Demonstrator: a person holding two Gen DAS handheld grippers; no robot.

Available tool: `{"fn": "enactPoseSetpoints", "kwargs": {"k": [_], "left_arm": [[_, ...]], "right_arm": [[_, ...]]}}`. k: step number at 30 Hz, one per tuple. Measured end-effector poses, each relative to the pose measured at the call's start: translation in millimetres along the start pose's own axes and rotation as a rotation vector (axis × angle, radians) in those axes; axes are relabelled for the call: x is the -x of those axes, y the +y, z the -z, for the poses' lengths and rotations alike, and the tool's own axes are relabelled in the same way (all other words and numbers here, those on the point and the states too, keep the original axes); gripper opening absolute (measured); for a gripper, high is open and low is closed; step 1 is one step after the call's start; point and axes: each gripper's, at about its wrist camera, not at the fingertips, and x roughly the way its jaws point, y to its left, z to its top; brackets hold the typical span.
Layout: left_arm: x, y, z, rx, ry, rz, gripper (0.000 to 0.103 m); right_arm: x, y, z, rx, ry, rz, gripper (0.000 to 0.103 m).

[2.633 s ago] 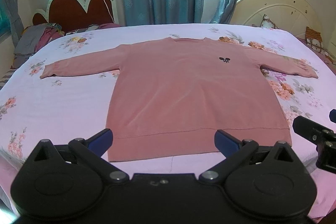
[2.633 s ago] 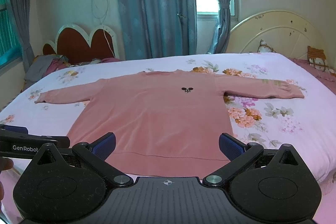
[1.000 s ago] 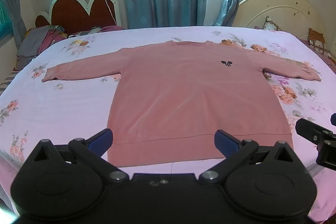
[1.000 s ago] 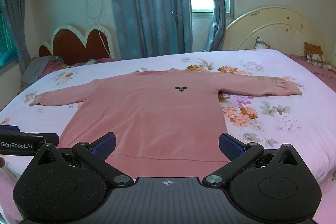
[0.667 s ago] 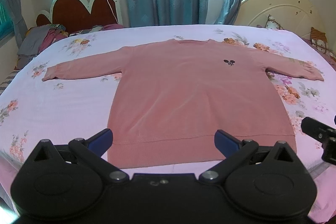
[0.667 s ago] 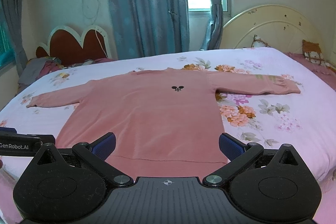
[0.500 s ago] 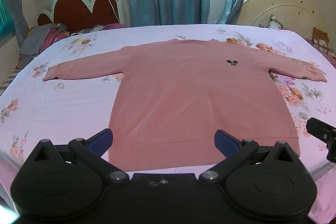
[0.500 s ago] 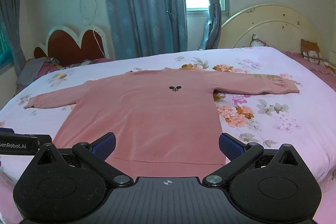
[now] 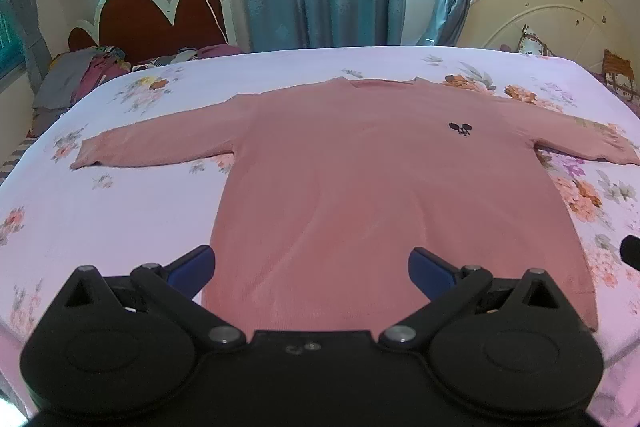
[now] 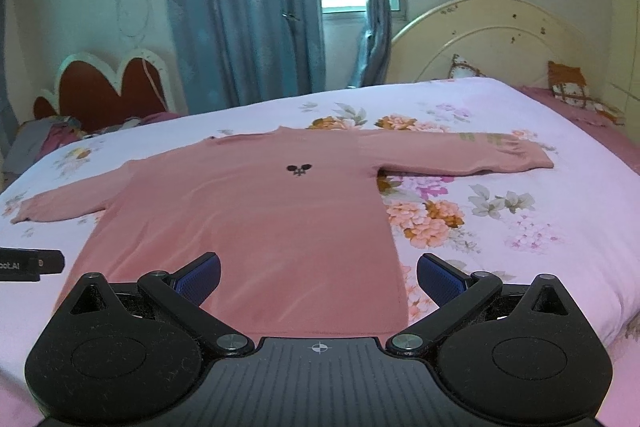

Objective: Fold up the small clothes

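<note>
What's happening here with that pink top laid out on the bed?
A person is holding two gripping devices, one in each hand, getting ready to fold a pink sweater. It lies flat and face up on the flowered bedsheet, both sleeves spread out to the sides. The left tool and right tool both hover open near the sweater's bottom hem, gripping nothing. No fold has been made yet.

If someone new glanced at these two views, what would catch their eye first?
A pink sweater lies flat in the middle of the floral bedsheet, both sleeves spread wide and a small dark logo on the chest. Both the left hand-held gripper and the right hand-held gripper are open near its hem.
</note>
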Motion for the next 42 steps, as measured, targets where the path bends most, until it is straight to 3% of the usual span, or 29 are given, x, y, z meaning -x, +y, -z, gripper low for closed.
{"fn": "enactPoseSetpoints", "kwargs": {"k": [26, 35, 42], "left_arm": [[-152, 32, -103, -0.084, -0.009, 0.116, 0.103], [-182, 17, -117, -0.076, 0.004, 0.095, 0.103], [-206, -17, -123, -0.064, 0.022, 0.055, 0.103]], "right_arm": [[-119, 3, -73, -0.111, -0.012, 0.208, 0.103], [-149, -40, -91, -0.137, -0.016, 0.225, 0.103], [-191, -111, -105, -0.154, 0.000, 0.239, 0.102]]}}
